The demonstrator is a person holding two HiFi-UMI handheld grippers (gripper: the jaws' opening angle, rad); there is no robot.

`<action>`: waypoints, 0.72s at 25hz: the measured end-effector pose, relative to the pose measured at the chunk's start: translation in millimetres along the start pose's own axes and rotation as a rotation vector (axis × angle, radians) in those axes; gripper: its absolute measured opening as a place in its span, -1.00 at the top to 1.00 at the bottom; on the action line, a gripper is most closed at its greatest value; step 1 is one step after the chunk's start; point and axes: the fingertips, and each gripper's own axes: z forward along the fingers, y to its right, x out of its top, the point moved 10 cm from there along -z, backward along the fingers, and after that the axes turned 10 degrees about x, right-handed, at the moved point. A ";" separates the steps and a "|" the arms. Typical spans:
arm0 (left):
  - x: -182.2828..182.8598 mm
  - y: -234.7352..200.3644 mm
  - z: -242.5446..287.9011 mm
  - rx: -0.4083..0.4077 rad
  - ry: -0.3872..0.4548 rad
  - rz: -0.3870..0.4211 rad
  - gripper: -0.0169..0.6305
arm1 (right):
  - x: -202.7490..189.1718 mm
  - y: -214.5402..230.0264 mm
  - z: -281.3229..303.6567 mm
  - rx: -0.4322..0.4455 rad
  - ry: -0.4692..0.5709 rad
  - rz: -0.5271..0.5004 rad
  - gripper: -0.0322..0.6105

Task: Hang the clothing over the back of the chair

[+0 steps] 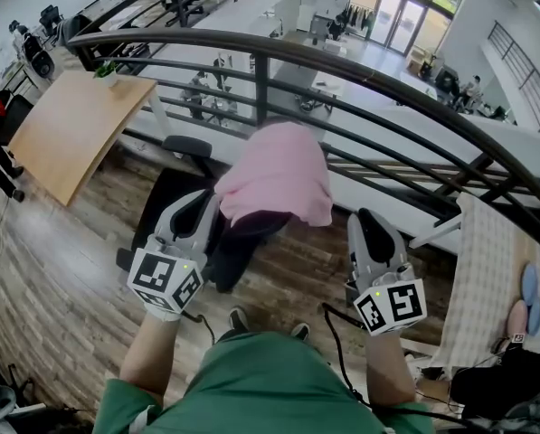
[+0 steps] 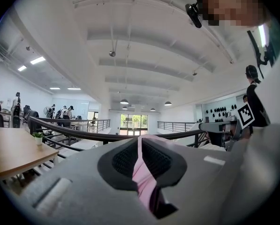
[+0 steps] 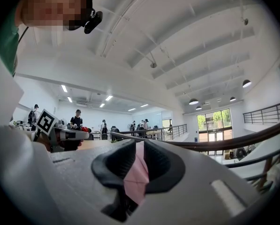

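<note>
Wooden floor (image 1: 71, 269) lay under the chair (image 1: 175, 195). Left gripper (image 1: 202, 204) and right gripper (image 1: 369, 222) each clamped the pink clothing (image 1: 279, 174), mid-drape; releasing seemed next.

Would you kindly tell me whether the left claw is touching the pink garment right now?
Touching. The left gripper view shows the left claw shut, with a fold of the pink garment pinched between its two dark pads.

Just beyond the fingers (image 1: 197, 208), the pink cloth garment (image 1: 274, 174) hides most of the black office chair's back (image 1: 238, 247). Between each gripper's fingers only a thin pink strip shows; grey housings hide the rest.
</note>
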 end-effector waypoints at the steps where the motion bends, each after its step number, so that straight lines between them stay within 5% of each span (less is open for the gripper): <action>1: -0.1 -1.1 -0.6 0.000 0.001 0.002 0.84 | -0.3 -1.0 0.7 0.001 0.000 0.000 0.72; 18: 4.0 14.9 -6.1 0.006 0.007 0.045 0.84 | -2.6 5.1 -10.8 0.010 0.002 0.009 0.72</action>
